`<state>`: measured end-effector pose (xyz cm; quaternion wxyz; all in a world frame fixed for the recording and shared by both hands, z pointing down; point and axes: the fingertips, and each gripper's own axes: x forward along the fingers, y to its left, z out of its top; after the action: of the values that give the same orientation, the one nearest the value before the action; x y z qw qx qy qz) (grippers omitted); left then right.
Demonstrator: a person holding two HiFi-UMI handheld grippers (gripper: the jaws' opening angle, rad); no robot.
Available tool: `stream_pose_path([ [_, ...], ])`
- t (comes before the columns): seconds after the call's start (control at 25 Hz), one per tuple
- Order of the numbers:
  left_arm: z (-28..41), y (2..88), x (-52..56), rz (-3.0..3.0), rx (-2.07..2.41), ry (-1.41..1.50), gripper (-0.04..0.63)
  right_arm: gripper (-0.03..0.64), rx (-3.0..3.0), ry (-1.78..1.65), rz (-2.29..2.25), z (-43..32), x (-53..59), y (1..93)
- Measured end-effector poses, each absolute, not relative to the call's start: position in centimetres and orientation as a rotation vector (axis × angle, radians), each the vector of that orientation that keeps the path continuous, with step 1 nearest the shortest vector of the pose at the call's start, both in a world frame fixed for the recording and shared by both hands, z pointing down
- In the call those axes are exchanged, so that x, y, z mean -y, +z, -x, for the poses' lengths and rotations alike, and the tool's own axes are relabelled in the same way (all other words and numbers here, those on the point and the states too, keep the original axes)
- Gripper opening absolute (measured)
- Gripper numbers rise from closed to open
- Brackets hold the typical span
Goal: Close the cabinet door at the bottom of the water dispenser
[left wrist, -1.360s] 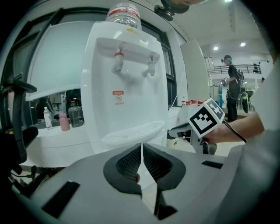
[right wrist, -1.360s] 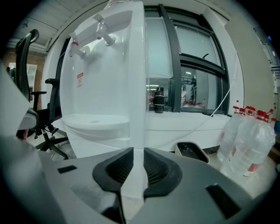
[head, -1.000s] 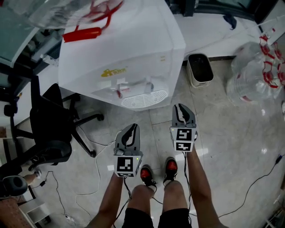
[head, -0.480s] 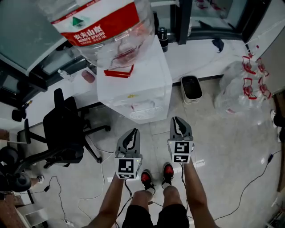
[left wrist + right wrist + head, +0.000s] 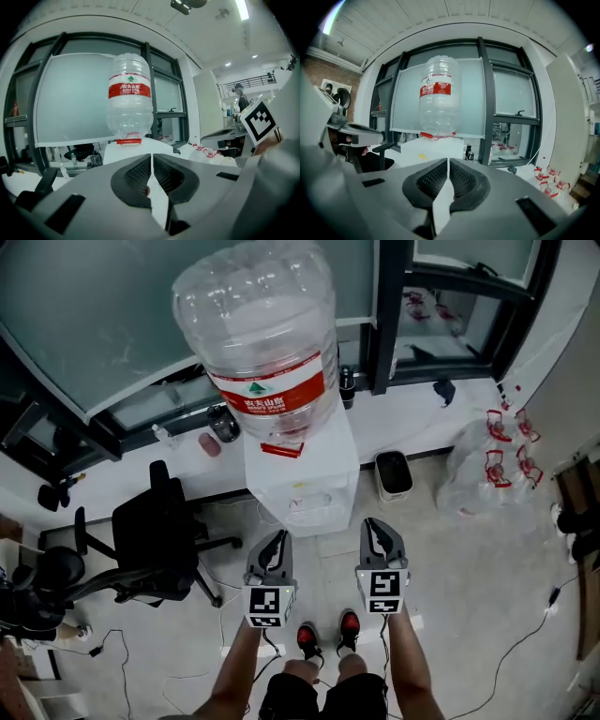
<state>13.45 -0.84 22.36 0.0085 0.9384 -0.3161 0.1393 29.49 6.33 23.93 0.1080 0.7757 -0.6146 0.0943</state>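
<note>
The white water dispenser (image 5: 305, 474) stands against the window ledge with a big clear bottle (image 5: 267, 343) upside down on top. Its lower front and cabinet door are hidden from this steep view. My left gripper (image 5: 274, 554) and right gripper (image 5: 380, 540) are held side by side in front of it, well apart from it. Both point toward the dispenser (image 5: 136, 146) and bottle (image 5: 439, 96). The left gripper (image 5: 151, 157) is shut and empty. The right gripper (image 5: 448, 161) has just been closing its jaws; they meet with nothing between them.
A black office chair (image 5: 164, 540) stands left of the dispenser. A small bin (image 5: 394, 474) and a clear bag of empty bottles (image 5: 487, 465) sit to its right. Cables (image 5: 525, 643) trail over the tiled floor. The person's red shoes (image 5: 323, 632) are below the grippers.
Both grippers have risen together with the head view. The dispenser now looks smaller and farther away, and the whole bottle has come into view.
</note>
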Motion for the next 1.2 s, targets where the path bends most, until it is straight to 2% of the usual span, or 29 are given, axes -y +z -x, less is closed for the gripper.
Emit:
stream_pose_path([
  [0.24,-11.6,16.9,0.9,-2.969,0.997,0.39,0.035,0.028,1.811,0.186,-2.319,-28.2,-7.2,16.6],
  [0.6,-7.2,10.1,-0.9,-2.997,0.991,0.311,0.035,0.028,1.835,0.164,-2.338,-21.9,-9.6,10.4],
  [1.2,0.1,8.8,-4.8,-2.983,1.03,0.308,0.035,0.028,1.862,0.038,-2.36,-15.4,-14.4,7.4],
])
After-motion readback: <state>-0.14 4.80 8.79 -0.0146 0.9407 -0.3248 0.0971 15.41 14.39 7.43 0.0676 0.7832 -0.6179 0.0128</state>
